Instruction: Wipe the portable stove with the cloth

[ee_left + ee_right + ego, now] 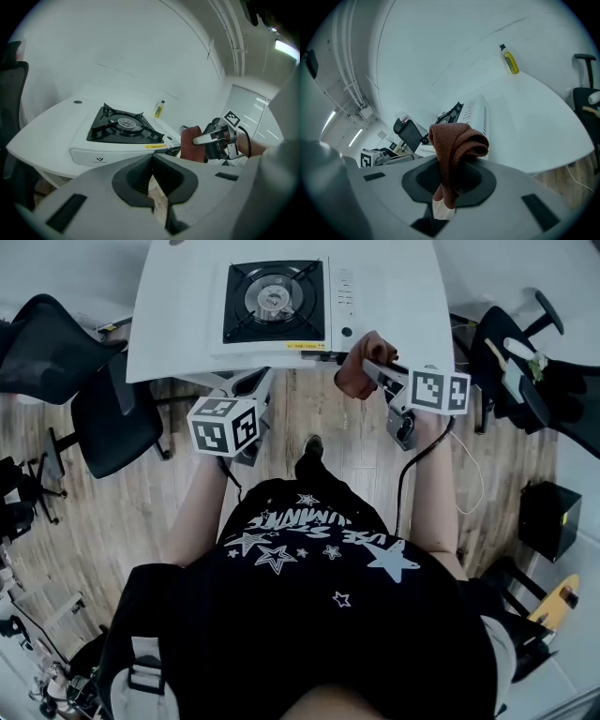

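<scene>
The white portable stove (277,306) with a black burner top sits on the white table (178,324), near its front edge. My right gripper (373,369) is shut on a reddish-brown cloth (357,367), held just off the table's front edge, to the right of the stove's front right corner. In the right gripper view the cloth (457,143) bunches up out of the jaws, with the stove (471,115) beyond it. My left gripper (251,382) hangs below the table edge in front of the stove, shut with nothing in it. From the left gripper view, the stove (124,129) and cloth (192,144) lie ahead.
A small yellow bottle (159,109) stands at the table's back, behind the stove. Black office chairs flank the table at left (103,409) and right (525,352). A black box (548,517) rests on the wooden floor at right.
</scene>
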